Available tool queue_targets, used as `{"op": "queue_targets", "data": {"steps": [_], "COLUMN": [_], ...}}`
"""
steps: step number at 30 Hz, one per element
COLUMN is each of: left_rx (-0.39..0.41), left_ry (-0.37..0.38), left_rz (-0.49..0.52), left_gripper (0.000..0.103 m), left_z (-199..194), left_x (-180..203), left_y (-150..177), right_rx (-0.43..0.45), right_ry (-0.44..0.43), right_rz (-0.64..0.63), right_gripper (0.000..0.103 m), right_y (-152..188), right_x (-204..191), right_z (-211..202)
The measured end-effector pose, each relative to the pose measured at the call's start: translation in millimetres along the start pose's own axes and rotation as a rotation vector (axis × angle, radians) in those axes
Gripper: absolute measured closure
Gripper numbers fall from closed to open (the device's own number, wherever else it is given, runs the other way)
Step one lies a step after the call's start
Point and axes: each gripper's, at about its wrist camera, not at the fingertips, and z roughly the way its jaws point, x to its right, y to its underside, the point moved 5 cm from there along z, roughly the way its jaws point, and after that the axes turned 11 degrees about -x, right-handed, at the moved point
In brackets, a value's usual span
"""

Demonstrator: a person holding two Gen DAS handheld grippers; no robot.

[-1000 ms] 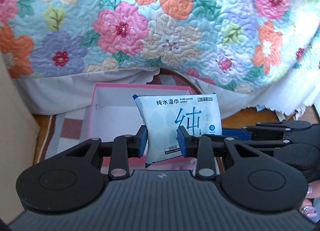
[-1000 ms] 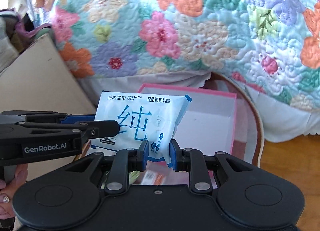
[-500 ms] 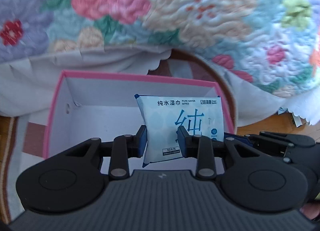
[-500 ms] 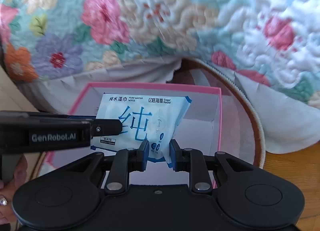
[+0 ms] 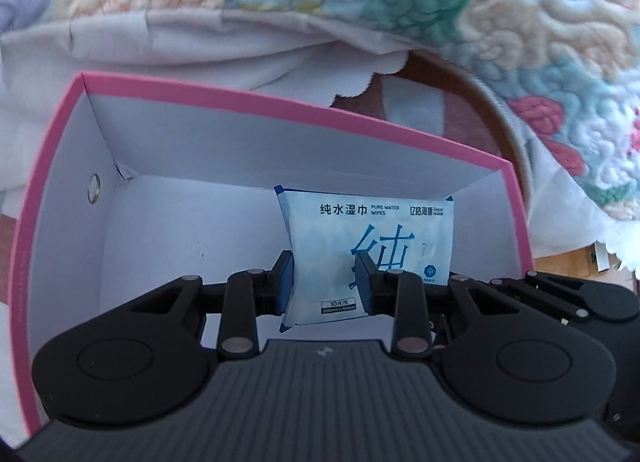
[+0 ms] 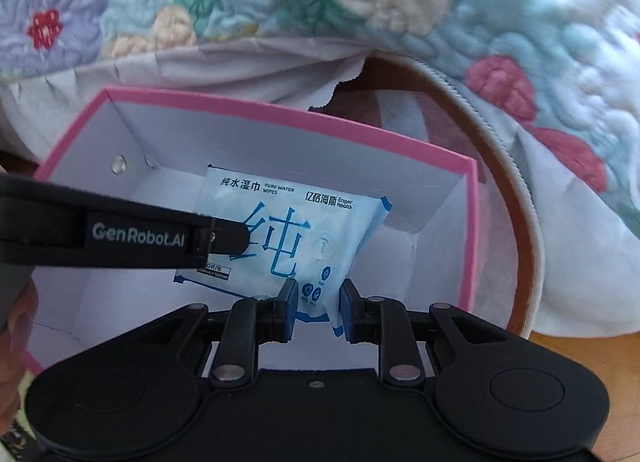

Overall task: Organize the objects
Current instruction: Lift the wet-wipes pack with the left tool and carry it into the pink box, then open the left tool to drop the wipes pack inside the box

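A light blue pack of wet wipes (image 5: 372, 250) with dark blue lettering hangs inside a pink box (image 5: 280, 112) with white inner walls. My left gripper (image 5: 324, 286) is shut on the pack's lower left part. My right gripper (image 6: 318, 310) is shut on the lower right corner of the same pack of wet wipes (image 6: 288, 230). In the right wrist view the left gripper's black finger (image 6: 224, 238) reaches in from the left across the pack, over the pink box (image 6: 280, 114). The right gripper's black body (image 5: 560, 294) shows beside the pack in the left wrist view.
A quilted floral bedspread (image 5: 500, 2) hangs over a pale sheet (image 6: 240, 66) just behind the box. A round brown-rimmed mat (image 6: 524, 222) lies under the box's right side. Wooden floor (image 6: 580, 350) shows at the right. A hand (image 6: 16, 326) is at the left edge.
Both grippers have come down with the pack, from above the box's rim to inside it. The box now fills most of both views; the grip on the pack is unchanged.
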Motion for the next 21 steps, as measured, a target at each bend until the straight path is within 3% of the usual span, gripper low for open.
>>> {"op": "queue_targets", "data": {"steps": [4, 8, 14, 21], "left_rx": [-0.04, -0.043, -0.105, -0.11], "left_ry": [0.039, 0.013, 0.044, 0.036], "left_rz": [-0.054, -0.055, -0.125, -0.137], "left_gripper": [0.072, 0.072, 0.072, 0.076], "left_z": [16, 26, 44, 49], "left_x": [-4, -1, -3, 2], "left_y": [-4, -9, -12, -15], "right_rx": [-0.022, -0.045, -0.061, 0.005], "right_ry": [0.07, 0.127, 0.19, 0.208], "right_rz": [-0.029, -0.083, -0.107, -0.202], "right_gripper": [0.077, 0.077, 0.077, 0.076], "right_y": [-4, -7, -9, 2], "right_x": [-2, -6, -3, -5], "right_z": [10, 21, 33, 30]}}
